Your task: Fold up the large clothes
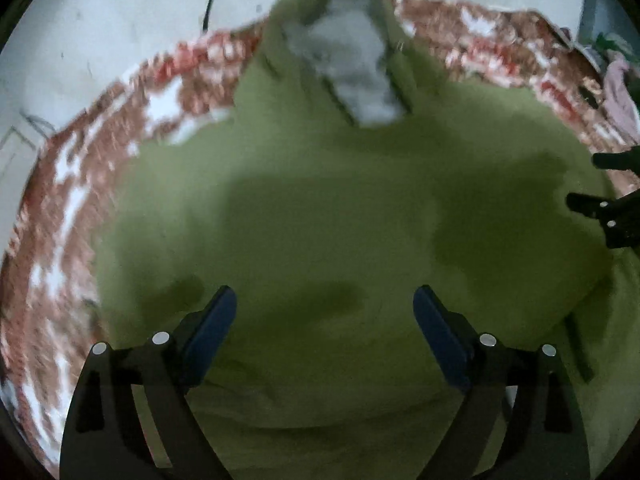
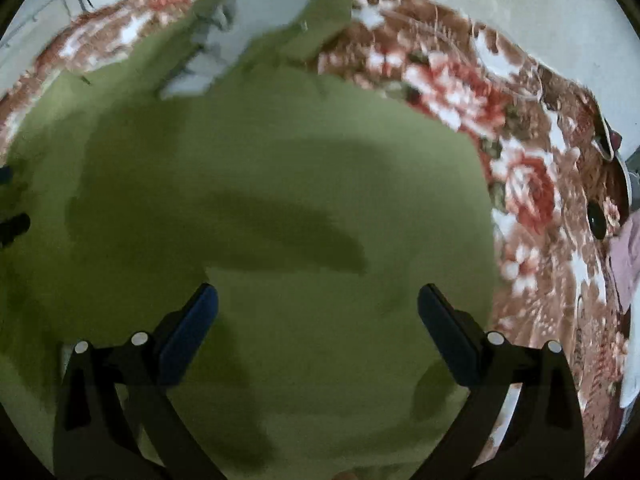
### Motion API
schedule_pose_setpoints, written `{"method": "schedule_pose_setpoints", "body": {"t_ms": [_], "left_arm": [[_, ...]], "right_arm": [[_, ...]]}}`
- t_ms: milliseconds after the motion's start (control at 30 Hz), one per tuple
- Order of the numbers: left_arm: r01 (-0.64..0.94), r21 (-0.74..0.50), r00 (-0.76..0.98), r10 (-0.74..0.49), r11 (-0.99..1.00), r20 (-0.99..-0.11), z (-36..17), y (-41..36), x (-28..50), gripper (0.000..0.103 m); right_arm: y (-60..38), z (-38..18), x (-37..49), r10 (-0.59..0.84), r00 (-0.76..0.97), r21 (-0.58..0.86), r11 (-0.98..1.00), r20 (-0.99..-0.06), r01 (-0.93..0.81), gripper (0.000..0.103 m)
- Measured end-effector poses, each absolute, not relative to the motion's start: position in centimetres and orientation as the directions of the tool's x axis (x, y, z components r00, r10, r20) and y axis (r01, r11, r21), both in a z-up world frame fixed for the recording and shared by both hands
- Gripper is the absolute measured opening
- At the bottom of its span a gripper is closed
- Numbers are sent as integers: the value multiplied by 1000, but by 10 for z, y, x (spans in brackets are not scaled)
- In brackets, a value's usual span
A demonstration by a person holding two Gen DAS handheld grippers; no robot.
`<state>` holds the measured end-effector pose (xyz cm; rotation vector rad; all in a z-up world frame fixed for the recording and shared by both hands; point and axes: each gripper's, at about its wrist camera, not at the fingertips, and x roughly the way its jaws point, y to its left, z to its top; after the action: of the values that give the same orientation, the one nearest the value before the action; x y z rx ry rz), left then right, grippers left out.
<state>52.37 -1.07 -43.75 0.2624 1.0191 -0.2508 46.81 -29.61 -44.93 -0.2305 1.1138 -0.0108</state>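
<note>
Your left gripper (image 1: 325, 300) hangs over the green garment (image 1: 320, 208), its fingers spread wide with nothing between them. Your right gripper (image 2: 318, 300) is just as wide apart and empty, also above the green cloth. The garment lies spread on a red-and-white flowered blanket (image 2: 532, 184), with its pale grey lining (image 1: 348, 68) showing at the far end, near the white wall (image 1: 100, 20). A pink cloth (image 2: 628, 260) sits at the blanket's right edge.
</note>
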Motion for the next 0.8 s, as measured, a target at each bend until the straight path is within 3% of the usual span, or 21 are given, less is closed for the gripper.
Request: {"method": "schedule_pose_setpoints", "body": {"t_ms": [67,133,200,300,433,567,800], "left_arm": [[287,83,467,-64,954,-882,-462,-1,526,90],[276,66,474,-76,959,-877,-469,8,521,91],[282,127,499,-33,951,-866,-470,14,516,92],[285,136,485,-20,949,-874,-464,23,516,91],[298,120,517,-54,947,-854,-428,19,527,90],[276,37,552,-127,960,-824,-389,15,573,93],[211,-67,569,-178,975,-803,-371,5,700,93]], "right_arm": [[-294,-464,466,-162,446,-251,956,-880,-149,98],[-304,-472,465,-135,441,-216,966,-887,-141,98],[-319,-476,459,-135,439,-196,976,-888,-97,98],[-338,-472,453,-151,438,-194,980,-886,-54,98],[-355,-444,463,-63,436,-71,997,-898,-1,98],[-363,-412,511,46,461,83,995,-886,59,98],[-352,-387,631,101,521,122,993,-847,6,98]]}}
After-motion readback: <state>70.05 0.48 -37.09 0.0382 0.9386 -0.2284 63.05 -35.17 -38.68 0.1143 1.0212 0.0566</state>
